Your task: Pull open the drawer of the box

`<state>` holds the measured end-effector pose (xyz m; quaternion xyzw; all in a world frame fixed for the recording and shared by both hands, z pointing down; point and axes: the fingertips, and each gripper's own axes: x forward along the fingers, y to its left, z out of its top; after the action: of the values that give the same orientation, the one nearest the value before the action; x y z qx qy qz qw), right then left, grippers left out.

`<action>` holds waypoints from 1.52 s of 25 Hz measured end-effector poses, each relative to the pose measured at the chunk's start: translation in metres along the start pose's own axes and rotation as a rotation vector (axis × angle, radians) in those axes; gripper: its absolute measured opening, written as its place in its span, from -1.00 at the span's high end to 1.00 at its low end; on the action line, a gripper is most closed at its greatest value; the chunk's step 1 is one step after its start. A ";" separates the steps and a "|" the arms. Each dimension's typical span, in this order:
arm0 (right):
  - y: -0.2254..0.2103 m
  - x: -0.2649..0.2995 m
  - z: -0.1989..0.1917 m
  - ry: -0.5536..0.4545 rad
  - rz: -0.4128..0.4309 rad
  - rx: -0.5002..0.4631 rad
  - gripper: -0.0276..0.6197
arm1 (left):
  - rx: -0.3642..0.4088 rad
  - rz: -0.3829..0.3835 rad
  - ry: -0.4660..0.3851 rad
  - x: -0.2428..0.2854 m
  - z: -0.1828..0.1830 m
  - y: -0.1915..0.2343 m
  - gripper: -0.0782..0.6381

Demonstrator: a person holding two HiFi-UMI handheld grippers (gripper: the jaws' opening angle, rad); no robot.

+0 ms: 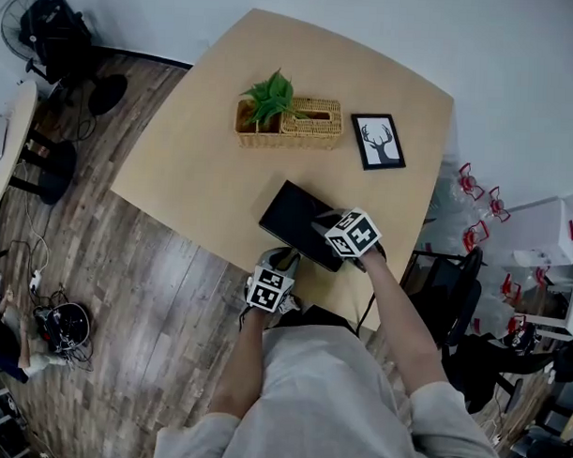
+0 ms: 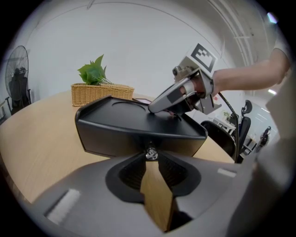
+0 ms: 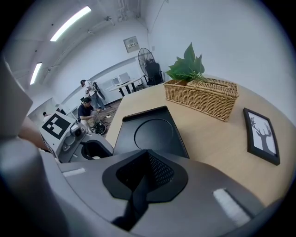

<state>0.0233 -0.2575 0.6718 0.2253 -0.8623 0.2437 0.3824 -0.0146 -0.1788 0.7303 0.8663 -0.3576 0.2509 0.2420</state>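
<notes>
A flat black box (image 1: 291,219) lies on the wooden table (image 1: 195,164) near its front edge. Its drawer front (image 2: 134,139) sits flush with the box, with a small metal knob (image 2: 151,154) in its middle. My left gripper (image 1: 285,261) is at that front, and its jaws (image 2: 151,159) are shut on the knob. My right gripper (image 1: 317,224) rests with its tips on the box's recessed top (image 3: 150,132), shut (image 3: 144,183) with nothing between its fingers. From the left gripper view the right gripper (image 2: 155,110) touches the lid's right rear part.
A wicker basket (image 1: 290,125) with a green plant stands behind the box, beside a framed deer picture (image 1: 378,140). A black chair (image 1: 449,285) is right of the table's corner. A fan (image 1: 40,27) and cables stand on the floor at left. People (image 3: 85,109) are far off.
</notes>
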 end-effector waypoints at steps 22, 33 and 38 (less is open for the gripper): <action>-0.001 0.001 0.001 -0.022 -0.046 0.015 0.92 | -0.006 0.033 0.000 0.007 -0.004 0.004 0.42; -0.001 0.000 0.000 -0.044 -0.106 0.038 0.92 | -0.008 0.045 0.005 0.004 -0.004 0.004 0.42; -0.003 -0.001 0.000 -0.045 -0.109 0.041 0.92 | -0.002 0.040 -0.005 0.000 -0.003 0.002 0.42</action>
<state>0.0254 -0.2592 0.6717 0.2853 -0.8519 0.2352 0.3709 -0.0172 -0.1782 0.7332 0.8595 -0.3756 0.2530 0.2370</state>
